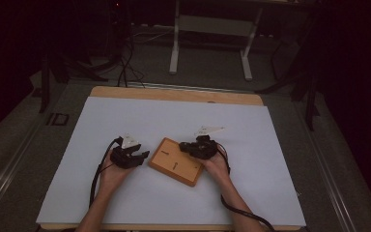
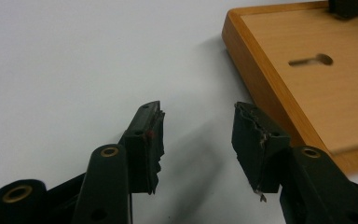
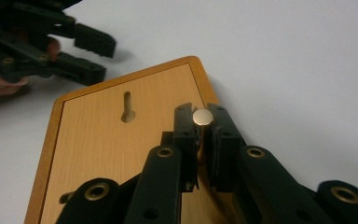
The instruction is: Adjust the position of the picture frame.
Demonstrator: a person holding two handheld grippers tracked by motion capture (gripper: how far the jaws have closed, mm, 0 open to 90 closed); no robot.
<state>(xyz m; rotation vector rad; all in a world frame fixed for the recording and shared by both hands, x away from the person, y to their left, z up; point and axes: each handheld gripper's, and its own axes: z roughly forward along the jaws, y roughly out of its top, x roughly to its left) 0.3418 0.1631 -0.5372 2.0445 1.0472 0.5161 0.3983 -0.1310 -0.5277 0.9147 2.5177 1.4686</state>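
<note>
Board lies mid-tabletop; your right tongs are clamped on a brass peg over its right end; left tongs gape empty just left of it; tilt and the peg could slip.

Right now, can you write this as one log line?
left gripper: open, beside wooden board | right gripper: shut on metal peg

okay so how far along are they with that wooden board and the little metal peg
Done: the right gripper has closed on the metal peg over the wooden board. In hand: the peg, upright between the jaws. Left: the left gripper waits open beside the board, and the keyhole slot stands empty.
</note>
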